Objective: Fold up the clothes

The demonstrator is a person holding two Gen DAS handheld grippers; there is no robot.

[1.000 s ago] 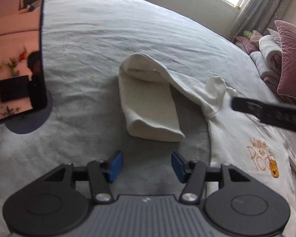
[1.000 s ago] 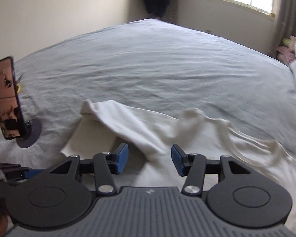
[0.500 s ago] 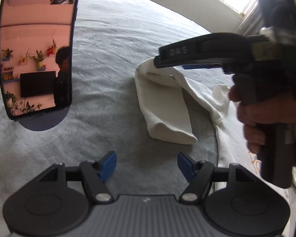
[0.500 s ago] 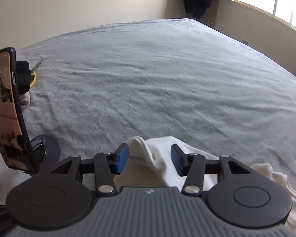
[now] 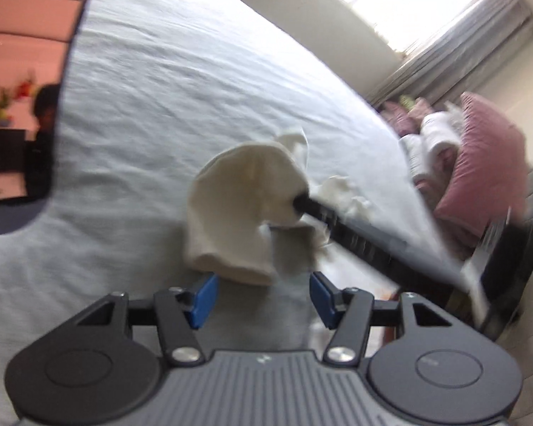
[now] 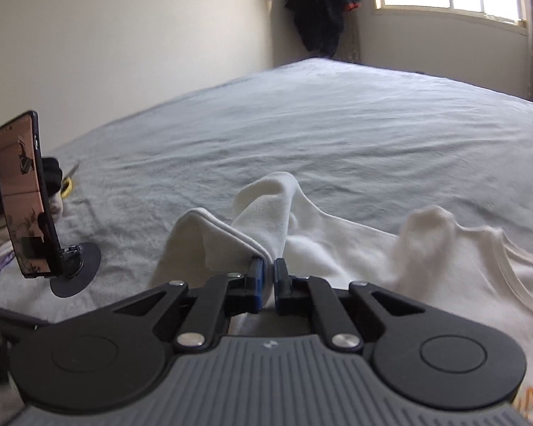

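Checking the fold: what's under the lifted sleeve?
Grey bedsheet shows in the gap under the sleeve, which the right claw pinches. Whether more of the shirt lies beneath is hidden.

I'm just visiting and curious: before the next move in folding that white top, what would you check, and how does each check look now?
1. Right gripper jaws shut on the sleeve: ok.
2. Left gripper free: ok; jaws closing, nothing between them.
3. Sleeve cuff in front of the left gripper: ok.
4. Bed beyond has room: ok.
5. Phone stand apart from the cloth: ok.
6. Shirt body lying flat: cannot tell.
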